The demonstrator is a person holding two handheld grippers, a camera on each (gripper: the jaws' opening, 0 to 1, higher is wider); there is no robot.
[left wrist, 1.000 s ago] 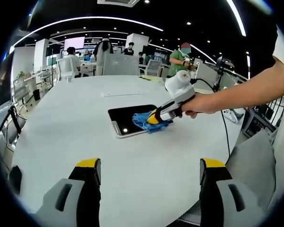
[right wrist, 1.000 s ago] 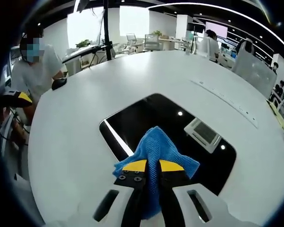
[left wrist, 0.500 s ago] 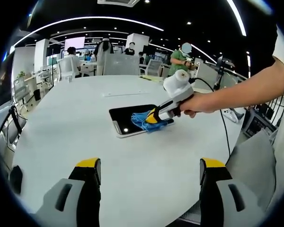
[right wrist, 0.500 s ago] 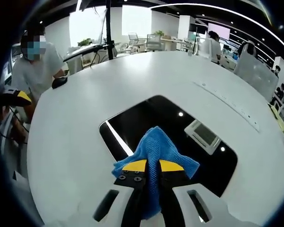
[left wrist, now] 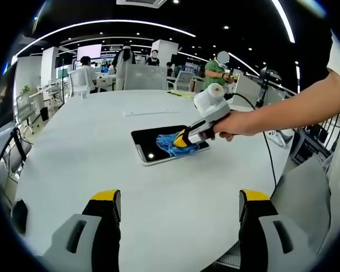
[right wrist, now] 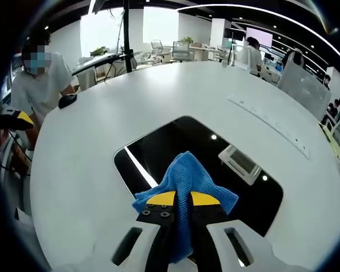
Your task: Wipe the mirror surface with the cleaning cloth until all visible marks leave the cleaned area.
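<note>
blue cleaning cloth (right wrist: 184, 175) is being pinched by the right gripper (right wrist: 183, 199) on the mirror (right wrist: 158, 147) at frame centre; left gripper (left wrist: 175, 207) is being held spread

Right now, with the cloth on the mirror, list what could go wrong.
1. The mirror lies loose on the white table and the open left gripper is not steadying it, so a hard stroke might slide it.
2. The right gripper pinches the blue cloth close to the glass; pressing lower could let the yellow tips scrape it.
3. The bunched cloth covers a small patch, so marks near the far edges may get missed.
</note>
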